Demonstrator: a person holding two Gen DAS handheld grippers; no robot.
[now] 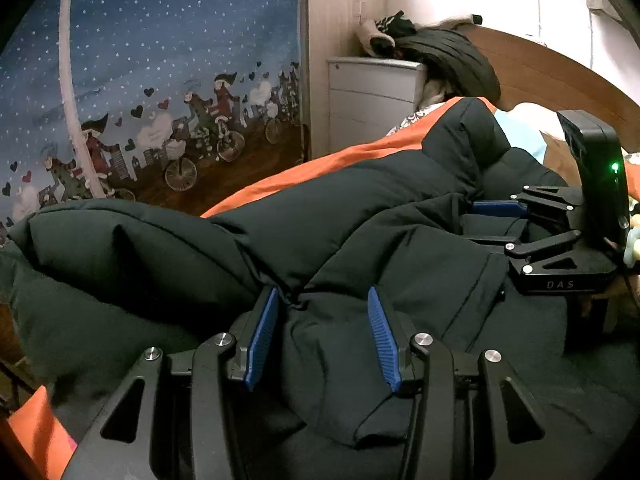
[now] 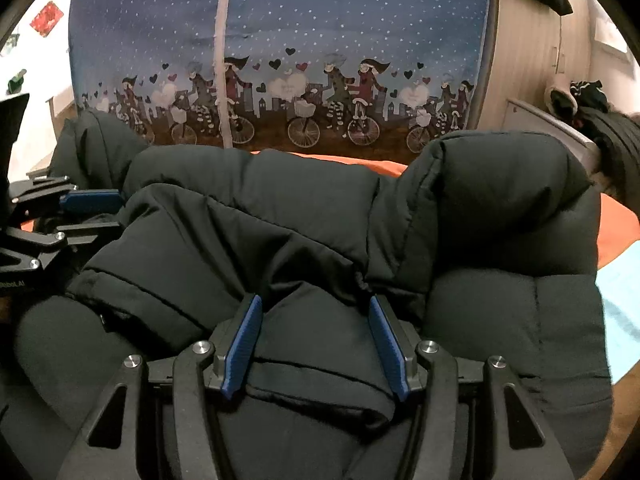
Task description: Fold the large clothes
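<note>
A large black puffer jacket (image 1: 360, 208) lies bunched on an orange bedspread (image 1: 360, 152); it fills the right wrist view too (image 2: 304, 216). My left gripper (image 1: 324, 300) is open, its blue pads either side of a fold of jacket fabric near the hem. My right gripper (image 2: 314, 308) is open too, its pads straddling another fold of the jacket. The right gripper also shows in the left wrist view (image 1: 496, 224) at the right, and the left gripper shows in the right wrist view (image 2: 92, 212) at the left. Both rest on the jacket.
A blue curtain with cyclists (image 1: 160, 80) hangs beyond the bed. A white drawer unit (image 1: 372, 96) carries a pile of dark clothes (image 1: 440, 52). A wooden headboard (image 1: 560, 76) curves at the right. A light blue sheet (image 2: 620, 292) shows at the bed's right edge.
</note>
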